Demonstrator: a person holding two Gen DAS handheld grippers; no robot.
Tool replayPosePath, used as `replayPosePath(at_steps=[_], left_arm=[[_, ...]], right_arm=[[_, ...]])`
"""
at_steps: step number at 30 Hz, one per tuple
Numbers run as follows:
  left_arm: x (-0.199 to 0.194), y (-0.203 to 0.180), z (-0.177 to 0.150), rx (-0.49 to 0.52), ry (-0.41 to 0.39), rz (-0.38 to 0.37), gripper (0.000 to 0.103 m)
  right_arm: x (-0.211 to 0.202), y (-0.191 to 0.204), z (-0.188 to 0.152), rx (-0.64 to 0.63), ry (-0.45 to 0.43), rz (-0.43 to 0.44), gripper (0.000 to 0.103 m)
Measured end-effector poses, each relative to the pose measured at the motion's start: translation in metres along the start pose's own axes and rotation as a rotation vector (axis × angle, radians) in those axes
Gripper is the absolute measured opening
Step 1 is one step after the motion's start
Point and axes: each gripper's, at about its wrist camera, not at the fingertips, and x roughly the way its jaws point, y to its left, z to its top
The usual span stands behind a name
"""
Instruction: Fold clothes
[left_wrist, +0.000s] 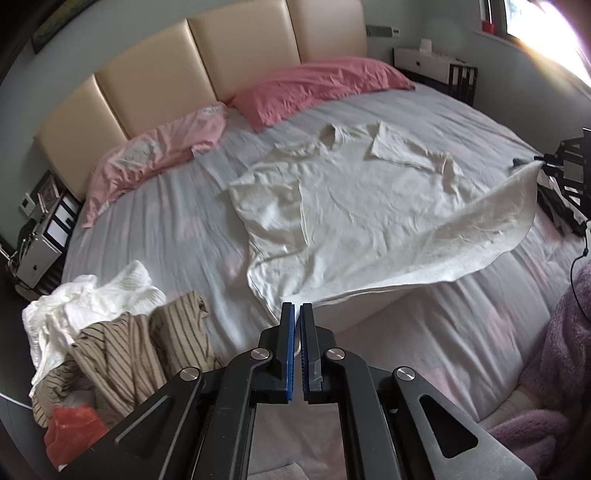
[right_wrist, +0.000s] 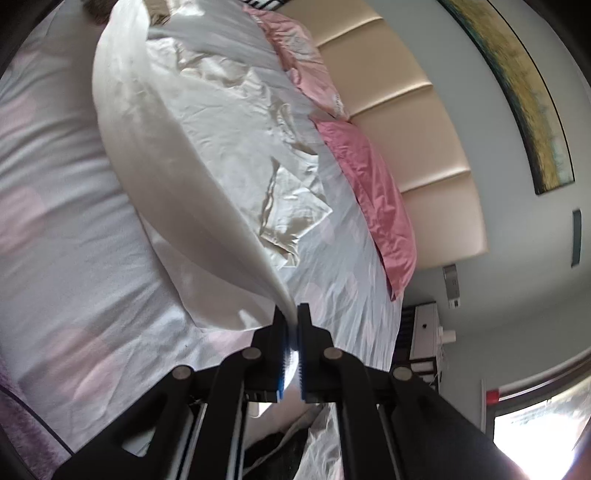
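A white T-shirt (left_wrist: 351, 206) lies spread on the grey bed sheet (left_wrist: 166, 221), collar towards the headboard. My left gripper (left_wrist: 297, 310) is shut on the shirt's near hem corner. My right gripper (right_wrist: 292, 314) is shut on the other hem corner and lifts it, so the hem hangs in a raised band between the two. The right gripper also shows at the right edge of the left wrist view (left_wrist: 565, 162). In the right wrist view the shirt (right_wrist: 221, 147) runs away from the fingers across the bed.
A pile of clothes lies at the bed's near left corner: a white top (left_wrist: 92, 299), a striped tan garment (left_wrist: 140, 354), an orange item (left_wrist: 74, 432). Two pink pillows (left_wrist: 314, 88) lie by the beige headboard (left_wrist: 221, 59). A purple fleece (left_wrist: 561, 354) is at the right.
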Motion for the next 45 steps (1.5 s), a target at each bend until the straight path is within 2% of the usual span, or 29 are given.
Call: replayPosePath(at_steps=[6, 9, 15, 19, 20, 23, 24, 30, 34, 37, 42, 45], left_arm=[[-0.053, -0.001, -0.002, -0.022, -0.084, 0.03, 0.001], [-0.053, -0.011, -0.009, 0.039, -0.032, 0.017, 0.001], [-0.016, -0.051, -0.036, 0.285, 0.124, 0.012, 0.006], [0.015, -0.077, -0.049, 0.393, 0.2, -0.055, 0.009], [0.024, -0.083, -0.051, 0.414, 0.217, -0.075, 0.015], [0.048, -0.101, -0.057, 0.475, 0.266, -0.135, 0.043], [0.056, -0.106, -0.058, 0.493, 0.283, -0.153, 0.047], [0.108, -0.124, -0.063, 0.557, 0.36, -0.171, 0.047], [0.135, -0.134, -0.073, 0.621, 0.4, -0.139, 0.047], [0.152, -0.135, -0.078, 0.62, 0.43, -0.128, 0.047], [0.168, -0.125, -0.07, 0.534, 0.458, -0.182, 0.049], [0.171, -0.121, -0.068, 0.505, 0.461, -0.213, 0.045]], right_arm=[[-0.051, -0.001, -0.004, 0.012, -0.017, -0.015, 0.004], [-0.062, 0.005, -0.005, -0.023, -0.009, -0.024, 0.004], [-0.059, 0.012, -0.003, 0.005, 0.019, -0.004, 0.004], [-0.053, 0.011, -0.002, 0.026, 0.035, 0.0, 0.004], [-0.051, 0.009, -0.002, 0.031, 0.04, 0.002, 0.004], [-0.044, 0.006, -0.003, 0.043, 0.05, 0.01, 0.004], [-0.042, 0.005, -0.003, 0.047, 0.053, 0.012, 0.004], [-0.028, 0.001, -0.005, 0.075, 0.063, 0.035, 0.004], [-0.02, -0.002, -0.008, 0.087, 0.068, 0.045, 0.004], [-0.014, -0.003, -0.009, 0.087, 0.072, 0.049, 0.004], [-0.004, -0.003, -0.012, 0.09, 0.079, 0.054, 0.004], [0.001, -0.002, -0.012, 0.09, 0.082, 0.056, 0.004]])
